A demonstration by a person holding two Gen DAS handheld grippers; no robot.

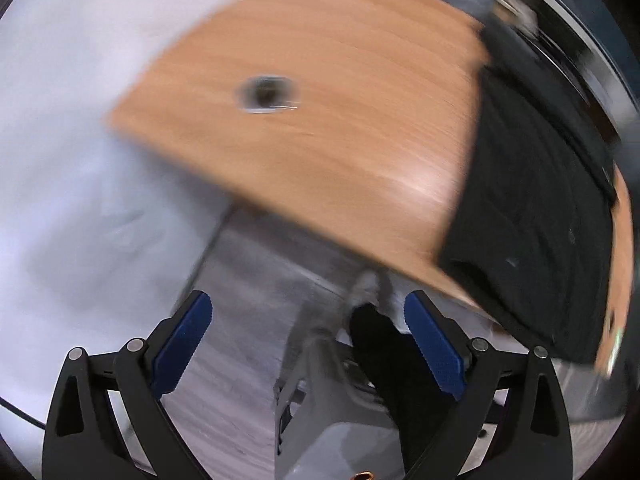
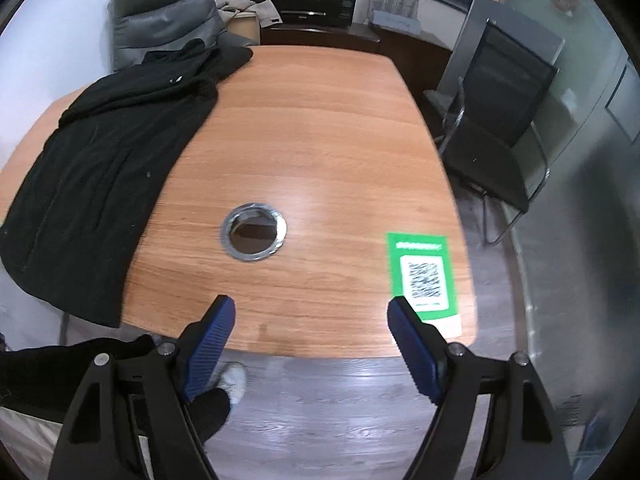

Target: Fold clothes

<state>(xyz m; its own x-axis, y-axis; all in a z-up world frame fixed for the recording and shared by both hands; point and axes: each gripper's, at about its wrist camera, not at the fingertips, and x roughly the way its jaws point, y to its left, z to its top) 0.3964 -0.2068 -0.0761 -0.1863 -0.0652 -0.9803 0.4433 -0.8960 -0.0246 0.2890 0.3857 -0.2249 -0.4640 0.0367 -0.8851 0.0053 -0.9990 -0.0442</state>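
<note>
A black garment (image 2: pixel 100 168) lies spread along the left side of the wooden table (image 2: pixel 320 132), one end bunched at the far edge and one end hanging over the near edge. In the blurred left wrist view it (image 1: pixel 532 216) lies at the right. My right gripper (image 2: pixel 310 320) is open and empty, above the table's near edge, right of the garment. My left gripper (image 1: pixel 308 316) is open and empty, off the table over the floor, its blue pads (image 1: pixel 184 340) apart.
A round metal cable hole (image 2: pixel 254 236) sits mid-table. A green QR-code card (image 2: pixel 424 276) lies at the near right corner. A grey padded chair (image 2: pixel 160 16) stands at the far left and a black chair (image 2: pixel 500 120) at the right. The person's leg and shoe (image 2: pixel 228 384) are below.
</note>
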